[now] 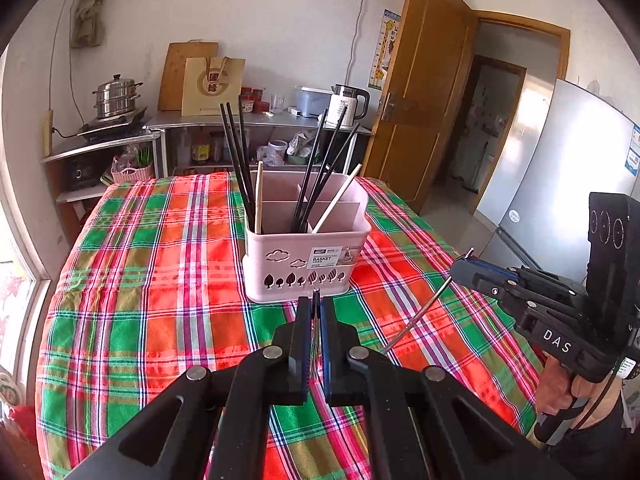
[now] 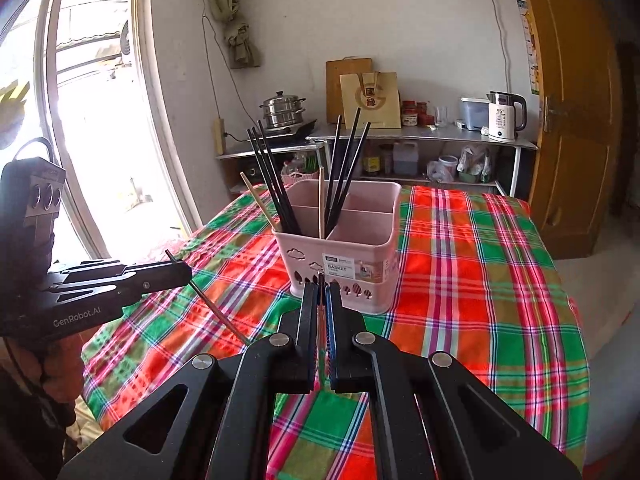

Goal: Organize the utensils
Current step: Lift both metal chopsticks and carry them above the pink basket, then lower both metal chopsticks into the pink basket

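A pink divided utensil basket (image 1: pixel 304 252) (image 2: pixel 344 256) stands on the plaid tablecloth. It holds several black chopsticks (image 1: pixel 240 160) (image 2: pixel 272 184) and wooden chopsticks (image 1: pixel 259 196) (image 2: pixel 321 200). My left gripper (image 1: pixel 316 300) is shut on a thin metal chopstick, whose tip (image 1: pixel 316 292) shows between the fingers. It also shows in the right wrist view (image 2: pixel 180 272), with the chopstick (image 2: pixel 218 310) slanting down. My right gripper (image 2: pixel 322 284) is shut on a thin metal chopstick (image 1: pixel 420 312). It shows at the right of the left wrist view (image 1: pixel 464 264). Both grippers are just in front of the basket.
The table has a red and green plaid cloth (image 1: pixel 160 280) (image 2: pixel 480 280). Behind it are metal shelves with a steamer pot (image 1: pixel 116 98), a kettle (image 1: pixel 348 106), a paper bag (image 1: pixel 212 86). A wooden door (image 1: pixel 424 80) and a fridge (image 1: pixel 568 176) stand right. A window (image 2: pixel 88 120) is left.
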`<state>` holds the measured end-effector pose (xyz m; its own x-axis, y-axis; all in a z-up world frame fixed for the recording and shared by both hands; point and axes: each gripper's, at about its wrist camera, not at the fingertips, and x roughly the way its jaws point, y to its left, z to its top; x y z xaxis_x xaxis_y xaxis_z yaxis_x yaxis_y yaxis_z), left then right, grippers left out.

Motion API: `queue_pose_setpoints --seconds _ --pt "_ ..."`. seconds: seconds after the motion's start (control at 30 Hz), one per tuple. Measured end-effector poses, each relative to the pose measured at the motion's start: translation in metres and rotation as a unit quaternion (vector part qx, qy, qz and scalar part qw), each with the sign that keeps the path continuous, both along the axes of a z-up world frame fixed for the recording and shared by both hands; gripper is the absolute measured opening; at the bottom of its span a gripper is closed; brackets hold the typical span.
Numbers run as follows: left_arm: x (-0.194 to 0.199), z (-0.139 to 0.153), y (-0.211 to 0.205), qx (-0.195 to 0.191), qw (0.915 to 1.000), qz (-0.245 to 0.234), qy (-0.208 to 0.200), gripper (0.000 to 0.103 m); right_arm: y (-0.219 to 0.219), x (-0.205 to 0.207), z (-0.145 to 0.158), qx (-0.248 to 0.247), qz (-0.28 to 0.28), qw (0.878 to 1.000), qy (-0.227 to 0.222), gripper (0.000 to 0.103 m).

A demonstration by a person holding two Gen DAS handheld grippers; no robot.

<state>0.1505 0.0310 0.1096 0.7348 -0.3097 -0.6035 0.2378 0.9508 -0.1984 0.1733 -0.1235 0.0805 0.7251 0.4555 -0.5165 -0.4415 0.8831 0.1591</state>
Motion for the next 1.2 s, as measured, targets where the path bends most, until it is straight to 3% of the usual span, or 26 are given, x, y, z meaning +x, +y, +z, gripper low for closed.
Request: queue_pose_setpoints --seconds 0.33,0.9,1.2 --pt "0.02 0.026 0.009 -0.008 0.9999 0.004 -0.005 0.004 0.004 0.014 0.021 0.007 0.008 1.0 -0.021 0.004" --pt "0.084 0.116 0.029 -0.029 0.9964 0.026 -0.076 0.004 0.026 0.068 0.089 0.043 0.019 0.995 -0.087 0.004" --pt "0.12 0.117 0.035 -0.031 0.9965 0.026 -0.073 0.004 0.029 0.099 0.09 0.058 0.006 0.995 -0.082 0.004"
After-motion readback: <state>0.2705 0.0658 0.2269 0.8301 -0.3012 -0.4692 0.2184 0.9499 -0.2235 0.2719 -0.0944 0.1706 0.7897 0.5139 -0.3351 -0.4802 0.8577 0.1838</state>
